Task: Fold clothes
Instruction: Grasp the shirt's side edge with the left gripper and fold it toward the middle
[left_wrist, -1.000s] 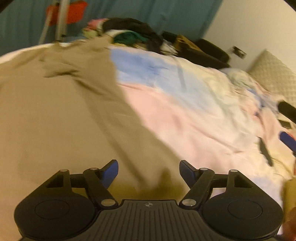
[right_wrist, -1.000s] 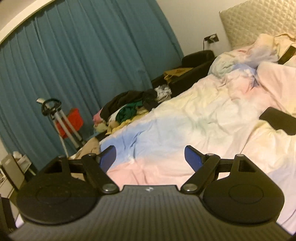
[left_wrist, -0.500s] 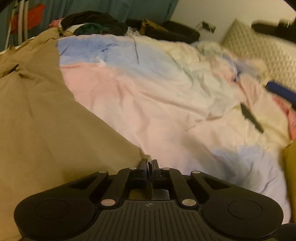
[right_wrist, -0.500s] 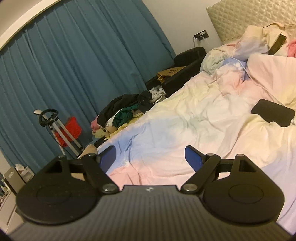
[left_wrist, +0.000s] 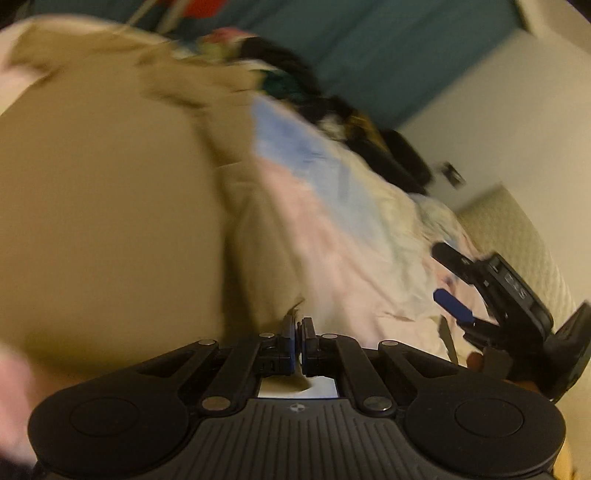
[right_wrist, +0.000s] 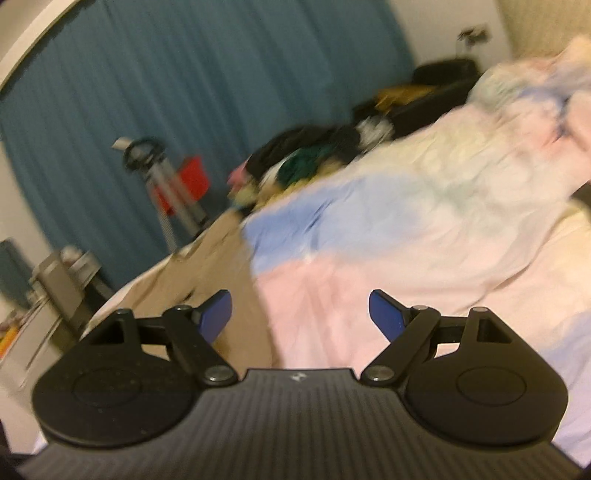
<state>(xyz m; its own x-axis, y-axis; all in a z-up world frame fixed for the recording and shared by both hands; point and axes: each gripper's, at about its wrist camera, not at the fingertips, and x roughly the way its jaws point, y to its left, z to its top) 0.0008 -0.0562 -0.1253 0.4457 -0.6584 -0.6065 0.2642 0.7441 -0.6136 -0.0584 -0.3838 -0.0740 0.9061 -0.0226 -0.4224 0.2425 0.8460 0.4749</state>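
While a tan garment (left_wrist: 110, 192) lies spread over the left side of the bed (left_wrist: 351, 236), the left gripper (left_wrist: 298, 341) has its fingers pressed together on the cloth's near corner, a peak of fabric rising just ahead of the tips. The right gripper (right_wrist: 299, 317) hangs above the bed with fingers wide apart and empty, the garment's edge (right_wrist: 221, 266) just beyond its left finger. Soft, light and limp, the cloth would likely sag and drag if raised by one corner; a second hold along the same hem looks wise.
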